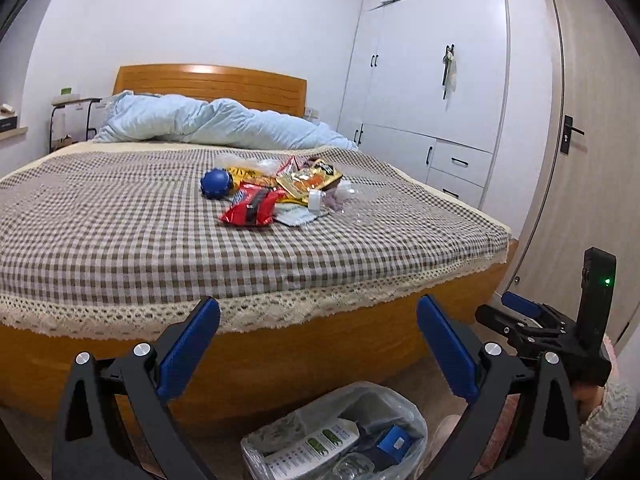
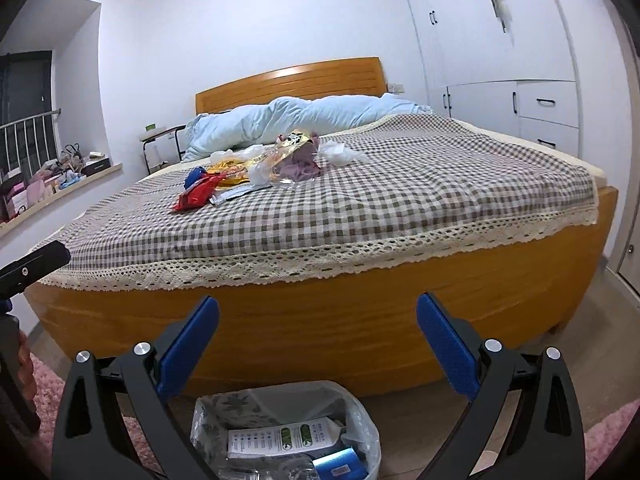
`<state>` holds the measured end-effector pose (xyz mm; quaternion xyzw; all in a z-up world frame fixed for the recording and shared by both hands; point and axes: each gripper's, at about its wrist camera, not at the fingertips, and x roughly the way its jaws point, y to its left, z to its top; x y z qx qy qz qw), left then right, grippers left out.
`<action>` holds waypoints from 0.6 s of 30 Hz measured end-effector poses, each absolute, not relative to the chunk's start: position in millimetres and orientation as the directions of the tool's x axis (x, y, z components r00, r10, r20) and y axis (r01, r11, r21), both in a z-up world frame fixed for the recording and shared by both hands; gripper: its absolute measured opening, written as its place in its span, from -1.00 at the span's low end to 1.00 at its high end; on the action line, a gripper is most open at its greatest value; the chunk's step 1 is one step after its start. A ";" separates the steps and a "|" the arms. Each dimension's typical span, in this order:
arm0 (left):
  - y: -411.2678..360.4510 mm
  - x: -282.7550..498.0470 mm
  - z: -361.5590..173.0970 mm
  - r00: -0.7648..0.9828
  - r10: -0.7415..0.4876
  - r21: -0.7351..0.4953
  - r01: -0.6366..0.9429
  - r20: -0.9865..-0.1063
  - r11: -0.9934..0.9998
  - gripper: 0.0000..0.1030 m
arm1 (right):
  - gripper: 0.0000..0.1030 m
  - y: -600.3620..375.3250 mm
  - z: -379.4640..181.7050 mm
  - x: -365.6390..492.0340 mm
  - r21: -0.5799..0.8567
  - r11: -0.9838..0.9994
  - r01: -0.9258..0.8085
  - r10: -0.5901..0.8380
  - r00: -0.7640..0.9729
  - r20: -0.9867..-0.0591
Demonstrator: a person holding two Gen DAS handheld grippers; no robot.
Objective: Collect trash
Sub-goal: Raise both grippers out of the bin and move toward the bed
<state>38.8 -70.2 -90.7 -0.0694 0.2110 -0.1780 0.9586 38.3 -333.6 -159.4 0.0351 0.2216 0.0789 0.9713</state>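
Hanging spread and empty before bed: left tool, right tool. One trash heap lies mid-bed on checked cover — crinkled foil wrappers, one red packet, one blue ball. One plastic-lined bin on floor, partly filled. Only right view shows windowsill clutter.

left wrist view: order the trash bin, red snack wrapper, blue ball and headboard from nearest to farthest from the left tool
1. trash bin, on the floor just below the open left tool
2. red snack wrapper, front of the pile on the bed
3. blue ball, just behind it, to the left
4. headboard, at the far wall
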 end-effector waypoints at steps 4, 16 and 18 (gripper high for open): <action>-69.2 43.8 -85.0 0.857 -0.367 -0.203 0.312 -0.361 0.928 0.86 | 0.84 -333.1 -150.6 46.5 0.098 0.984 -0.147 0.174 0.909 -0.379; -63.9 79.8 -64.8 0.884 -0.350 -0.184 0.305 -0.309 0.934 0.86 | 0.84 -330.5 -116.8 87.0 0.047 0.983 -0.176 0.183 0.942 -0.280; -62.8 86.6 -60.4 0.889 -0.345 -0.184 0.301 -0.299 0.936 0.86 | 0.84 -328.9 -112.2 94.2 0.031 0.983 -0.180 0.182 0.946 -0.267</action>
